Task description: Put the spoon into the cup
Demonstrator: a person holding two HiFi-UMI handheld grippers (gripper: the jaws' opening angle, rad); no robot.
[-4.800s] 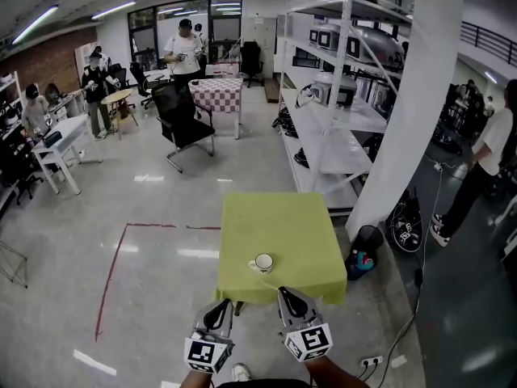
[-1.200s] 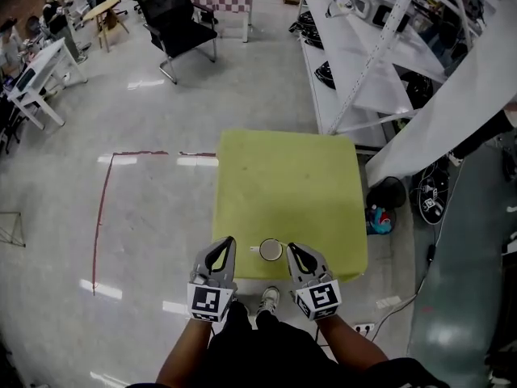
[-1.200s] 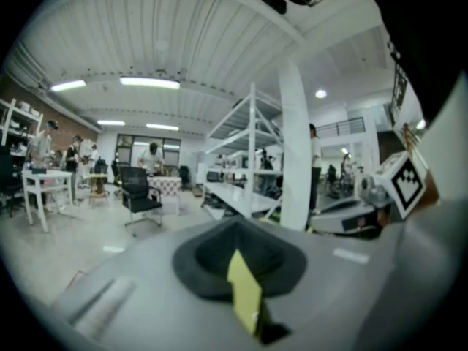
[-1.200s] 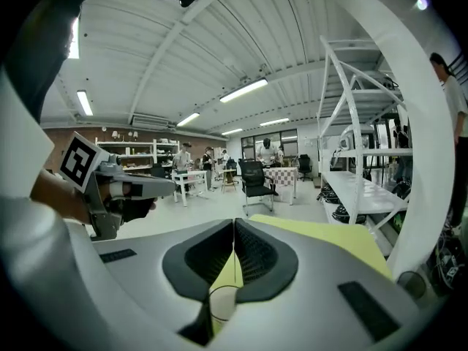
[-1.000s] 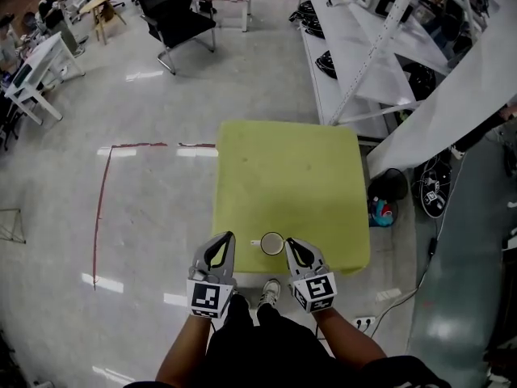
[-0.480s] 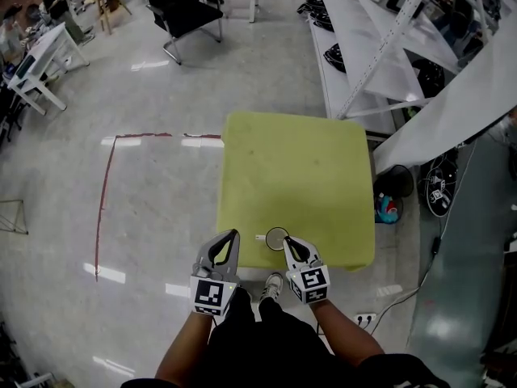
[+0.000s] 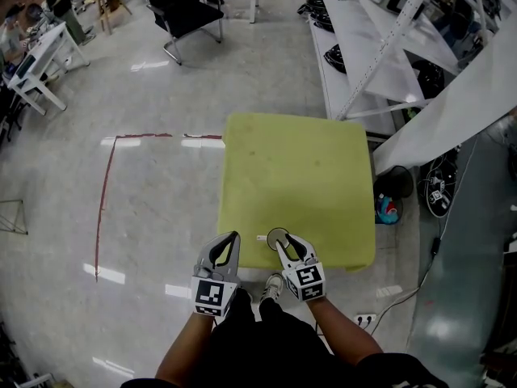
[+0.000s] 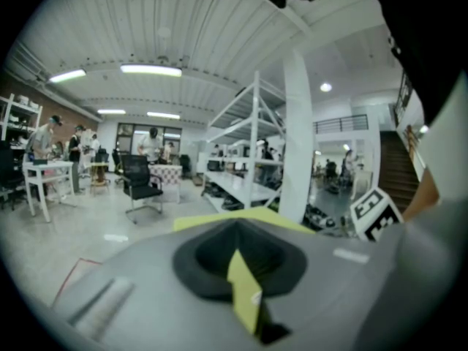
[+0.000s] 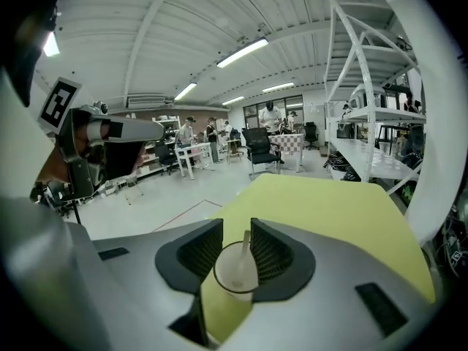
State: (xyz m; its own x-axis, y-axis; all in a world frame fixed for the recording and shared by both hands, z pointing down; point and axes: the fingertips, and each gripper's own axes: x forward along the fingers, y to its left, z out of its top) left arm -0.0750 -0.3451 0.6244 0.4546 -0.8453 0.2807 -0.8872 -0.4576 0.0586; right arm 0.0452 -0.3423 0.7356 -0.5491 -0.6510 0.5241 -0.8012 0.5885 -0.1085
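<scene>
A small cup (image 7: pixel 278 235) stands near the front edge of the yellow-green table (image 7: pixel 299 176). A short white piece (image 7: pixel 260 237) juts from the cup's left side; whether it is the cup's handle or the spoon I cannot tell. In the right gripper view a white spoon (image 9: pixel 244 246) appears to stand in the cup (image 9: pixel 235 270), its handle rising between the fingertips. My right gripper (image 7: pixel 284 240) (image 9: pixel 236 229) has the cup in the gap of its opening jaws, and no pad is seen pressing on it. My left gripper (image 7: pixel 233 236) (image 8: pixel 235 227) hangs shut and empty left of the cup, off the table's front edge.
White shelving (image 7: pixel 363 31) and a slanted white pillar (image 7: pixel 452 111) stand to the table's right. A black office chair (image 7: pixel 190 10) is at the back and a red tape line (image 7: pixel 105 200) marks the floor on the left. People stand at desks far left (image 7: pixel 16 23).
The person has walked up to the table. Over the last second the right gripper has sunk and edged left to the cup, and its jaws have parted. The left gripper has stayed put.
</scene>
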